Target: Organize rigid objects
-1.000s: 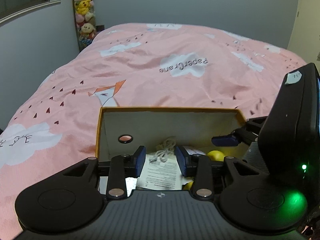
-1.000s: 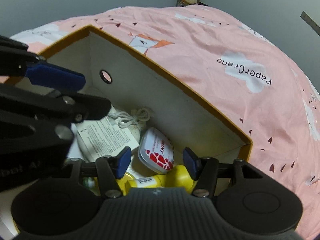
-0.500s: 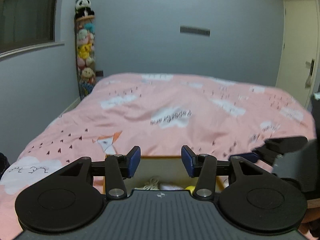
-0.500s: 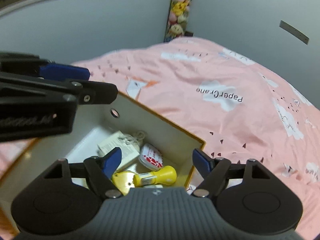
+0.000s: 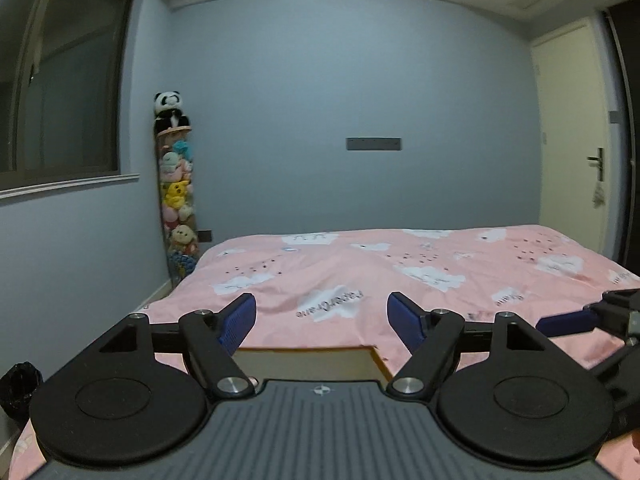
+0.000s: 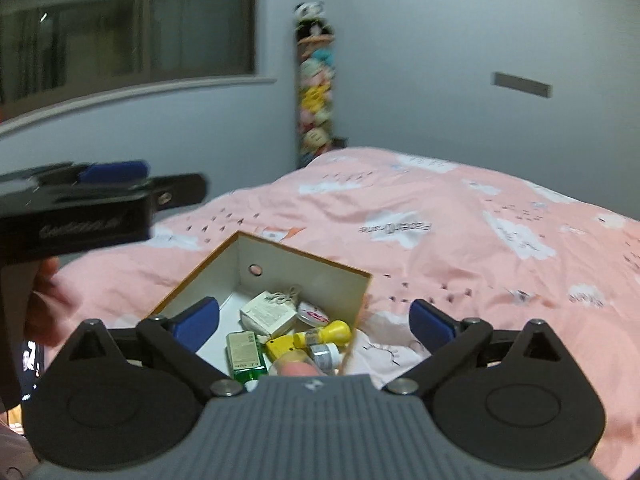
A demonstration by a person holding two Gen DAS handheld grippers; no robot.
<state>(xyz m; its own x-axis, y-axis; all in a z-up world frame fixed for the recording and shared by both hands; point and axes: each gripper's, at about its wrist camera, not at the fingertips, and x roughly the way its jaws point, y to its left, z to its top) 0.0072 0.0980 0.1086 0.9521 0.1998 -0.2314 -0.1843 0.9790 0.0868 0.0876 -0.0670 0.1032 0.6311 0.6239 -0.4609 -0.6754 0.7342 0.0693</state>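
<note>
Open cardboard box (image 6: 256, 264) sits on pink bedspread (image 6: 460, 248), orange rim free all round; bare quilt from 12 to 3 o'clock. Inside: white carton (image 6: 269, 312), green bottle (image 6: 245, 354), yellow bottle (image 6: 320, 334), round tin (image 6: 316, 314). Right gripper (image 6: 314, 322) above box, jaws opening, empty. Left gripper (image 5: 322, 318) likewise opening, nothing between.
</note>
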